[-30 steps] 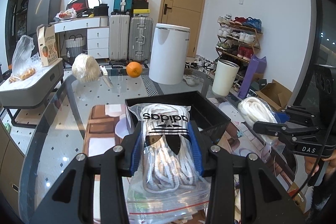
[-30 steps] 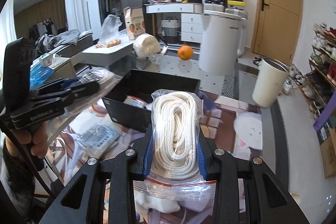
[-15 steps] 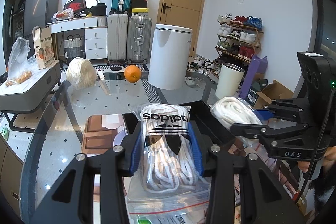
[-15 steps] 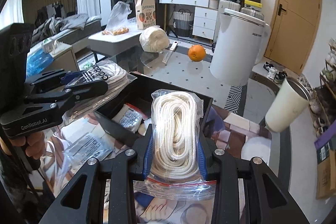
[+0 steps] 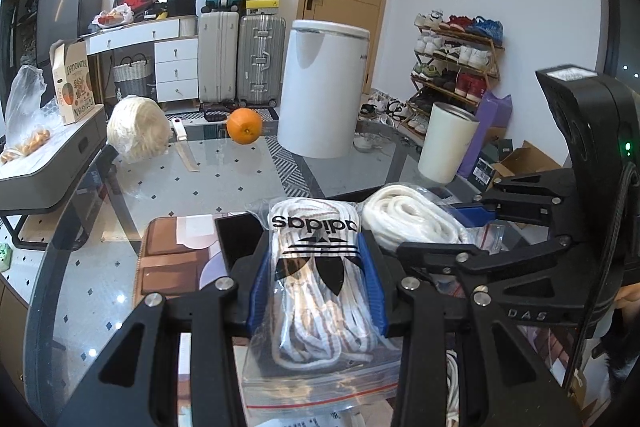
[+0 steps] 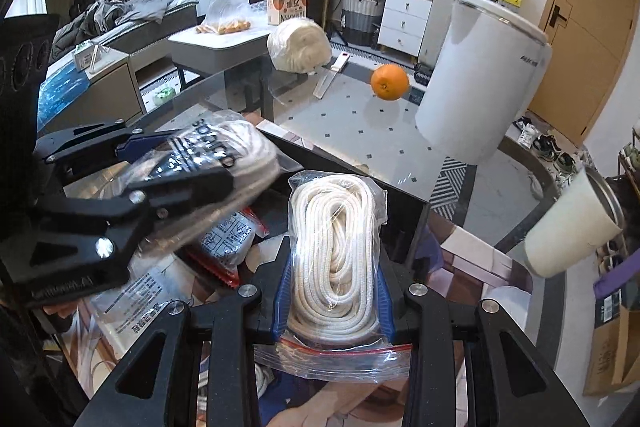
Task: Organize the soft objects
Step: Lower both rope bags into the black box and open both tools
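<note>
Glass table (image 5: 168, 187) up front, cluttered room behind w/ suitcases, a door and a shoe rack; on the glass sit an orange (image 5: 244, 126), a knife (image 5: 185, 147) and a wrapped ball of yarn (image 5: 136, 135), all well apart from the action. Left gripper (image 5: 316, 279) is clamped tight on a zip bag of laces (image 5: 316, 287), blue pads pressing both sides, black logo printed on the clear film. Right gripper (image 6: 334, 279) is likewise closed hard on a zip bag of rope (image 6: 336, 247), cream braided cord coiled in long loops. Both bags hang over the black bin (image 6: 404, 211), which already has a red-edged packet (image 6: 228, 239) lying in it. Risk now, as I read it: the two grippers are v. close, the right one sits just beside the left's bag in the left view, so a bump or a snagged bag edge looks likely if both go down together. Slick plastic film over squashy cord means a bag could slide out of the pads early and land on the rim or outside. Bin walls are thin and stiff; a loose flap catching on them could tip the bin. Cord is soft and springy, so it'll prob. settle unevenly on what's underneath
</note>
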